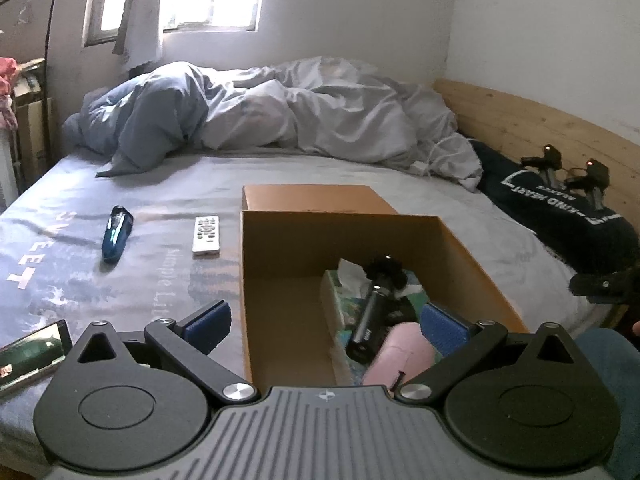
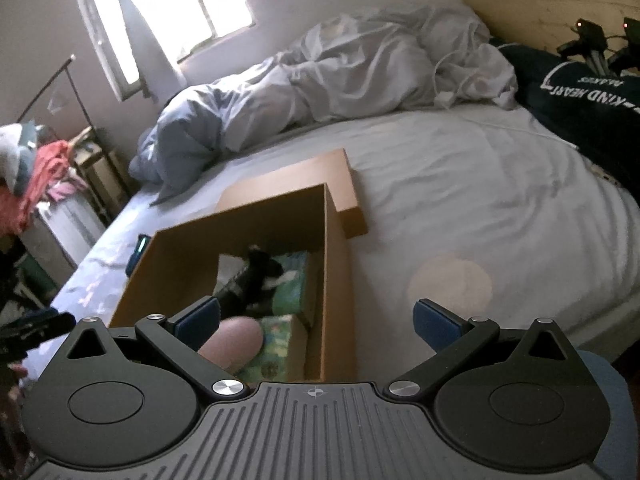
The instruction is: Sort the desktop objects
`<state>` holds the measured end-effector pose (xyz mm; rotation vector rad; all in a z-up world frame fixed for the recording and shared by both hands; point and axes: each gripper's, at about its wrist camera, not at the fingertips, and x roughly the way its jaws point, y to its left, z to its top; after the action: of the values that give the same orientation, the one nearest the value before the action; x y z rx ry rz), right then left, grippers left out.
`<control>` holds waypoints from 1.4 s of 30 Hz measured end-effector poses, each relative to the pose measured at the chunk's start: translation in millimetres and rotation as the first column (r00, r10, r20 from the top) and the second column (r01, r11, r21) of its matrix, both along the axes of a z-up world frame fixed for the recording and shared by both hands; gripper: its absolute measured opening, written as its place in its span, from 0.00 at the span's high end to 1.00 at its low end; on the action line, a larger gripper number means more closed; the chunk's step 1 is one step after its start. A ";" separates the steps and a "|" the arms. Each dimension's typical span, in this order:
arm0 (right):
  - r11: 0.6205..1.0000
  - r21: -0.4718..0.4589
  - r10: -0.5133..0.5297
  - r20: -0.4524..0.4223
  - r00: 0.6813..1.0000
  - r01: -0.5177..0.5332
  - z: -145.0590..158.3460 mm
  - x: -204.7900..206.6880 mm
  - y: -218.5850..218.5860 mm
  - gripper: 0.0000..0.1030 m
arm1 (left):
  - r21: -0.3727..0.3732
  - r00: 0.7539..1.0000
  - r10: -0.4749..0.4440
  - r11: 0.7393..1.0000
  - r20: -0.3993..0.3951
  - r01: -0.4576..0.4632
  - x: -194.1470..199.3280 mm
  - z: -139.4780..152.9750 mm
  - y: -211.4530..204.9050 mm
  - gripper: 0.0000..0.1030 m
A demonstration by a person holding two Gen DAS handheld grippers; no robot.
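An open cardboard box [image 1: 288, 240] stands on the bed and holds a green tissue pack [image 1: 340, 300], a black cylindrical device [image 1: 370, 320] and a pink object [image 1: 400, 356]. My left gripper [image 1: 326, 322] is open and empty over the box's near edge. A white remote [image 1: 206, 235] and a blue shaver [image 1: 116, 233] lie on the sheet left of the box. My right gripper [image 2: 316, 320] is open and empty above the box's right wall [image 2: 336, 272]; the pink object [image 2: 236, 340] and tissue pack [image 2: 292, 280] show below it.
A crumpled grey duvet [image 1: 280, 108] fills the far side of the bed. A dark pillow [image 1: 560, 216] with black devices [image 1: 568, 168] lies by the wooden headboard [image 1: 540, 128]. A phone-like screen [image 1: 32, 352] lies near left. The box lid [image 2: 344, 188] sits behind the box.
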<state>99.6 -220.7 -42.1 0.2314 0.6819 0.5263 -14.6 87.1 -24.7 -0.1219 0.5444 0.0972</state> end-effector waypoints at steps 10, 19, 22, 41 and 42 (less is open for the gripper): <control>0.999 0.023 0.036 0.000 0.999 -0.036 28.5 60.3 23.7 0.00 | -0.051 0.998 0.057 0.997 -0.028 -0.058 49.2 8.9 24.6 0.00; 0.998 0.021 0.064 -0.039 0.997 -0.063 50.0 142.4 50.6 0.00 | -0.079 0.996 0.061 0.995 -0.058 -0.065 121.1 20.8 44.4 0.00; 0.997 0.018 0.071 -0.054 0.996 -0.070 55.6 171.7 61.4 0.00 | -0.087 0.997 0.057 0.994 -0.060 -0.062 146.1 26.0 49.4 0.00; 0.965 -0.102 0.216 -0.215 0.953 -0.242 -6.6 344.7 156.2 0.00 | -0.219 0.944 0.042 0.968 -0.327 -0.119 307.8 -35.8 97.0 0.00; 0.963 -0.106 0.220 -0.227 0.949 -0.249 -13.6 351.2 159.3 0.00 | -0.223 0.939 0.043 0.967 -0.341 -0.125 313.8 -39.6 99.3 0.00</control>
<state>450.8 -61.4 -55.7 0.0811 0.9582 0.6876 299.2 186.3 -64.3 -0.3721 0.8908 0.1370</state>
